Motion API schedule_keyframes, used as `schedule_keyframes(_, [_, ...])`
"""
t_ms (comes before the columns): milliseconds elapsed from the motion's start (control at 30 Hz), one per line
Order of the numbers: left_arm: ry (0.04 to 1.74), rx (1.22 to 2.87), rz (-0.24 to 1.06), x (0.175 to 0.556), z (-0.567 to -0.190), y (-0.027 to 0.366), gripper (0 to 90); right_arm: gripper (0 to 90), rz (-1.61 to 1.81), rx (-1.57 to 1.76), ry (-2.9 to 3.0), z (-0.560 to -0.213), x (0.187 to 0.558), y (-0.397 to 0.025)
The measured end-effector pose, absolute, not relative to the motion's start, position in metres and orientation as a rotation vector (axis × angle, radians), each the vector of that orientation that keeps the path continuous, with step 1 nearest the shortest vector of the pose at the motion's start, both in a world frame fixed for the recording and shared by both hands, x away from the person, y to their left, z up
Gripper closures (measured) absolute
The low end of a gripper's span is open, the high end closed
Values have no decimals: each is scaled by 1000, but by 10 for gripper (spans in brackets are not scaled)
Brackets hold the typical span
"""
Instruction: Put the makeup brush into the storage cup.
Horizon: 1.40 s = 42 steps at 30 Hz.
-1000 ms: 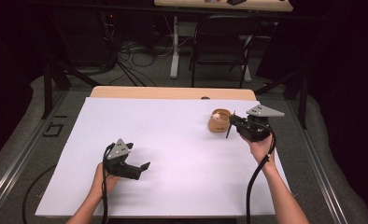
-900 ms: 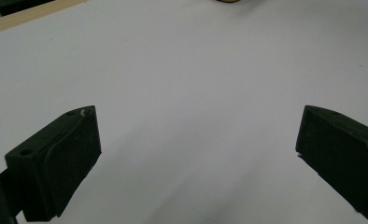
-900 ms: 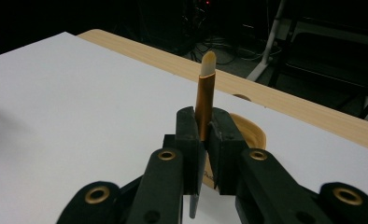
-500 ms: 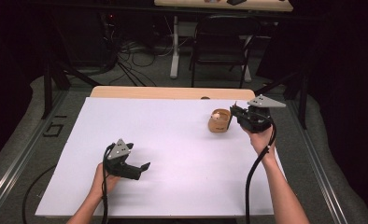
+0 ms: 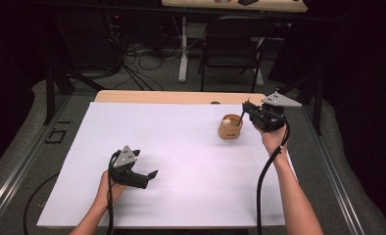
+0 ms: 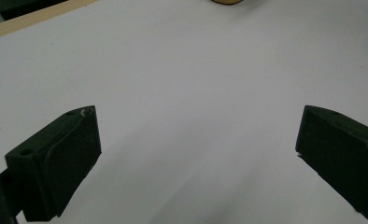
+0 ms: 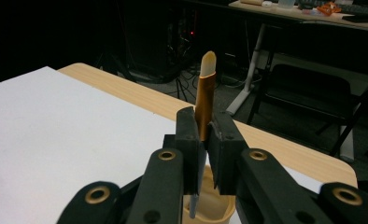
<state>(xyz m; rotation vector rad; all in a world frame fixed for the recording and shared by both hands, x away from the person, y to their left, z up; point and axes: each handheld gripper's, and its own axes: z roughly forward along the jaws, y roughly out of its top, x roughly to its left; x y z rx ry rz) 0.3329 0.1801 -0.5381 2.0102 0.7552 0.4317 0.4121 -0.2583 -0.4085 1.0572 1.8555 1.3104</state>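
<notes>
A small wooden cup (image 5: 230, 128) stands on the white tabletop (image 5: 181, 147) at the far right, with something pale inside it. My right gripper (image 5: 245, 108) hovers just right of and above the cup, shut on a thin orange-brown stick (image 7: 204, 93) with a pale tip. The stick's grey lower end reaches down into the cup (image 7: 215, 205). In the right gripper view the jaws (image 7: 204, 121) clamp the stick upright. My left gripper (image 5: 152, 175) rests low at the near left, open, with nothing between its jaws (image 6: 198, 135). The cup's base (image 6: 226, 1) shows far ahead of it.
A strip of bare wooden table (image 5: 171, 96) runs along the far edge of the white surface. Beyond it stand a dark chair (image 5: 230, 39), a desk leg and floor cables (image 5: 142, 63). Metal rails (image 5: 14, 181) flank the table on both sides.
My right gripper has risen a little and drawn back toward the far right with the stick. The cup and my left gripper have stayed put.
</notes>
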Motion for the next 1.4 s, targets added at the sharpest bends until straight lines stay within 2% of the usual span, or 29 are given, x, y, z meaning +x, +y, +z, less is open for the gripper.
schedule_keyframes(1167, [747,2009,434,332,-536,181,2,833,1184,997,1855,-453,448,-238])
schedule_keyframes(1200, [748,2008,434,332,-536,181,2,821,1162,999,1865,-454,449,-237])
schedule_keyframes(1300, [750,2003,437,332,-536,182,1,541,1132,1014,1916,-456,450,-235])
schedule_keyframes(1400, [753,2002,439,332,-536,183,1,329,1151,1030,1942,-455,448,-235])
